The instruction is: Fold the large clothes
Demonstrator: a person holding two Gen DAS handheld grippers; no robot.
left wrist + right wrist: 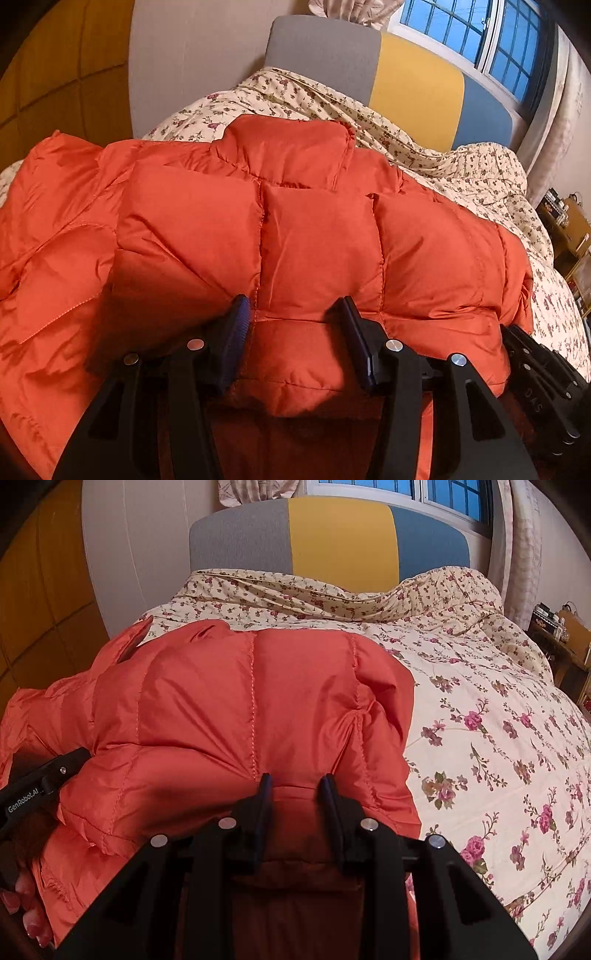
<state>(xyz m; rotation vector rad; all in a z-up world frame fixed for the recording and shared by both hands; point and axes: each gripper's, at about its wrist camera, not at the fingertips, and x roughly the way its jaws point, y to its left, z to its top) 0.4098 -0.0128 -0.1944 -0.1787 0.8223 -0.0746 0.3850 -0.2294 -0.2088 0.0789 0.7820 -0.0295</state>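
Note:
An orange quilted puffer jacket (314, 229) lies on the bed, collar toward the headboard. My left gripper (293, 306) stands over its near hem with the jaws apart. A puffy panel bulges up between the blue pads (236, 332) without being pinched. In the right wrist view the jacket (240, 709) is bunched into a fold, and my right gripper (295, 779) is shut on a ridge of its fabric at the near edge. The left gripper's black body (44, 779) shows at that view's left edge, with a hand (26, 904) below it.
A floral quilt (498, 738) covers the bed to the right of the jacket. A grey, yellow and blue headboard (332, 539) stands behind, under a window (480, 33). Wooden shelves with clutter (569, 229) stand at the far right. The right gripper's body (535, 369) shows low right.

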